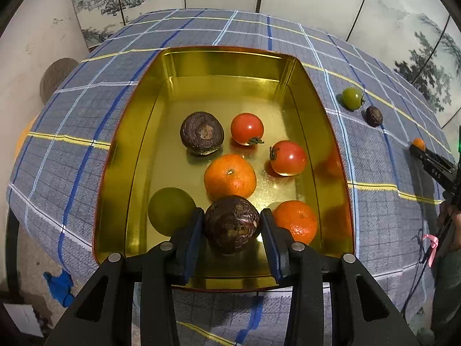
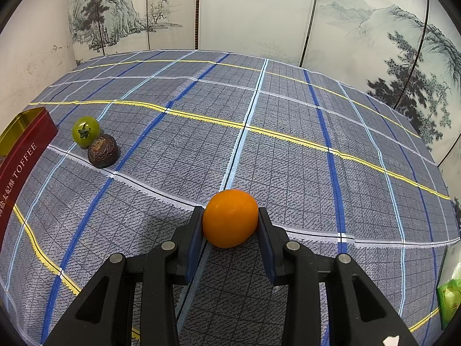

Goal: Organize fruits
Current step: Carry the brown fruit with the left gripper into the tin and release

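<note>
A gold tin [image 1: 144, 132] with red outer walls [image 2: 26, 150] sits on the checked cloth. It holds a dark brown fruit [image 1: 201, 132], two red tomatoes [image 1: 247, 128], two tangerines [image 1: 230, 176] and a green fruit [image 1: 170, 210]. My left gripper [image 1: 232, 225] is shut on a second dark brown fruit [image 1: 232, 223] over the tin's near end. My right gripper [image 2: 230, 220] is shut on a yellow-orange fruit [image 2: 230, 217] just above the cloth; it also shows in the left wrist view [image 1: 418, 143]. A green tomato [image 2: 86, 130] and a dark brown fruit [image 2: 103, 150] lie on the cloth beside the tin.
A painted folding screen [image 2: 259, 14] stands behind the table. A green packet [image 2: 449, 297] lies at the table's right edge. Blue tape [image 1: 60, 285] marks the floor at the left.
</note>
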Motion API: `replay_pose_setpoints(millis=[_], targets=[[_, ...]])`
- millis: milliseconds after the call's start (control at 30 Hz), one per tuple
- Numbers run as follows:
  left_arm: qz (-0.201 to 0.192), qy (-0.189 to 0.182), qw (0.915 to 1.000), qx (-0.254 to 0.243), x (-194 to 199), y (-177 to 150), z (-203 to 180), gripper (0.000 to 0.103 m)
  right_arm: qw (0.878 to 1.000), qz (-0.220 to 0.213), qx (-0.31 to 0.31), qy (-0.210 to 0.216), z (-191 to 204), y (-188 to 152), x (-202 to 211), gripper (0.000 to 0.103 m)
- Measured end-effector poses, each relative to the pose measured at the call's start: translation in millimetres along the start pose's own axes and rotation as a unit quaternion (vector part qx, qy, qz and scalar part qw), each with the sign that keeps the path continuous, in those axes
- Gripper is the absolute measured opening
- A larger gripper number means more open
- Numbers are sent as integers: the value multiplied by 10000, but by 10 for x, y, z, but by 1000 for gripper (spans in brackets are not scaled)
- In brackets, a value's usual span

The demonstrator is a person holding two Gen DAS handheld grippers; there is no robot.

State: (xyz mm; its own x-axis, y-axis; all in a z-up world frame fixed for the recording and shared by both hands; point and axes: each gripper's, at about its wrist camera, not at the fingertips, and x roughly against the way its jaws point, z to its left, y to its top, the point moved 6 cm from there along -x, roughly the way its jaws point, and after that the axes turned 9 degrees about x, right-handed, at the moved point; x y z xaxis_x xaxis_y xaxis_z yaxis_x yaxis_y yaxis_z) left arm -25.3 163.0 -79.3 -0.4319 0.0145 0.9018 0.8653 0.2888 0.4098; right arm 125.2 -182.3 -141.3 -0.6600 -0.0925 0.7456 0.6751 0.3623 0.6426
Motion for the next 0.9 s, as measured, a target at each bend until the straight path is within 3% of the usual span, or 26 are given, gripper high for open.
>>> replay_pose_setpoints(millis=[667, 900], targets=[[-8, 68, 9999, -83, -50, 10, -31, 42, 10000, 1, -5, 5, 1, 1, 5, 33], [-190, 0, 9997, -128, 34, 69, -68, 51, 10000, 1, -1, -1, 0, 1, 2, 34]])
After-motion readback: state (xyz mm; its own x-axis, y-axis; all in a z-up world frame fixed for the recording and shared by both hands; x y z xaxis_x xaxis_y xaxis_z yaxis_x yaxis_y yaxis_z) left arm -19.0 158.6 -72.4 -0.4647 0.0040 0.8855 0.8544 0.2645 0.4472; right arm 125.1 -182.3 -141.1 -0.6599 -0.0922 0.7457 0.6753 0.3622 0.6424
